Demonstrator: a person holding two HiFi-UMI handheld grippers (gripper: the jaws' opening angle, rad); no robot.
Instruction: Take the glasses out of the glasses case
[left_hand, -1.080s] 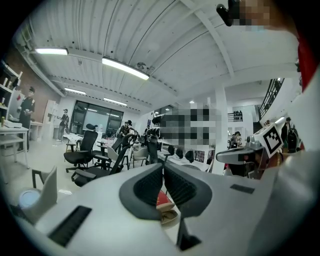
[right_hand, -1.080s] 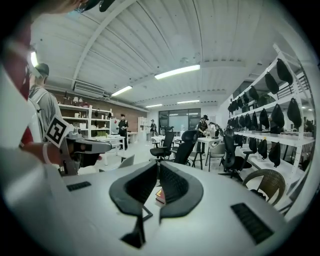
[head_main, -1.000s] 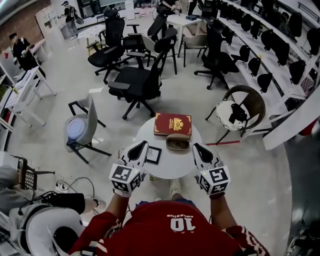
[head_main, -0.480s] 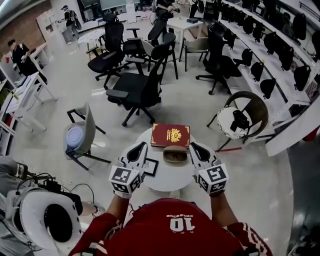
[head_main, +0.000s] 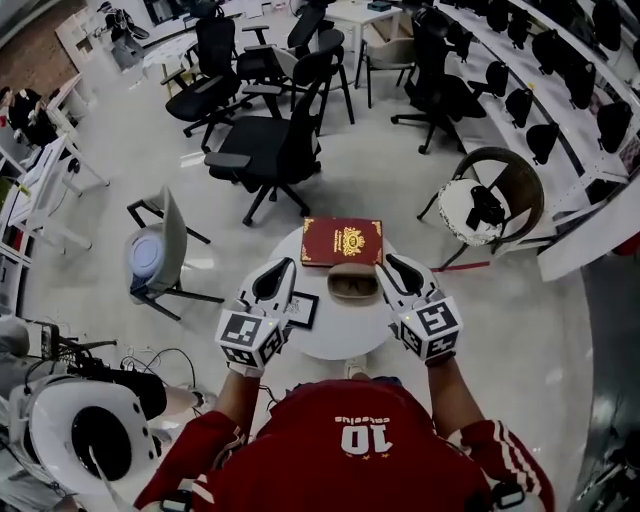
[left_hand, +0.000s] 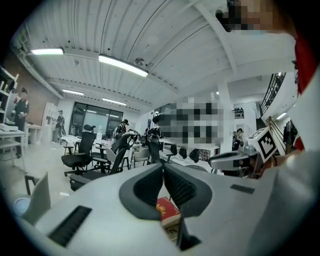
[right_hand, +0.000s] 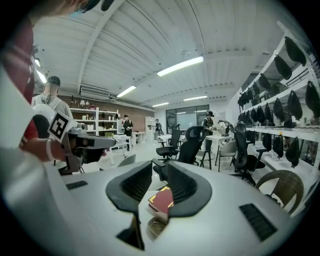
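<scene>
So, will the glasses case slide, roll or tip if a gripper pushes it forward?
The glasses case looks low and rounded, lying flat on the smooth white table, so it would probably slide rather than tip. It keeps a firm oval shape, so it is probably stiff. The book close behind may stop it.

Two pairs of tongs: left tongs (head_main: 274, 270) and right tongs (head_main: 399, 270). One round white bench (head_main: 340, 338) below them. On it: one red book (head_main: 342, 242) ahead of both, one brown glasses case (head_main: 354, 284) between them, one black-framed square (head_main: 303, 309) just beside the left tongs. Beyond: one grey chair (head_main: 170, 240) leftward, one wicker chair (head_main: 522, 190) rightward
</scene>
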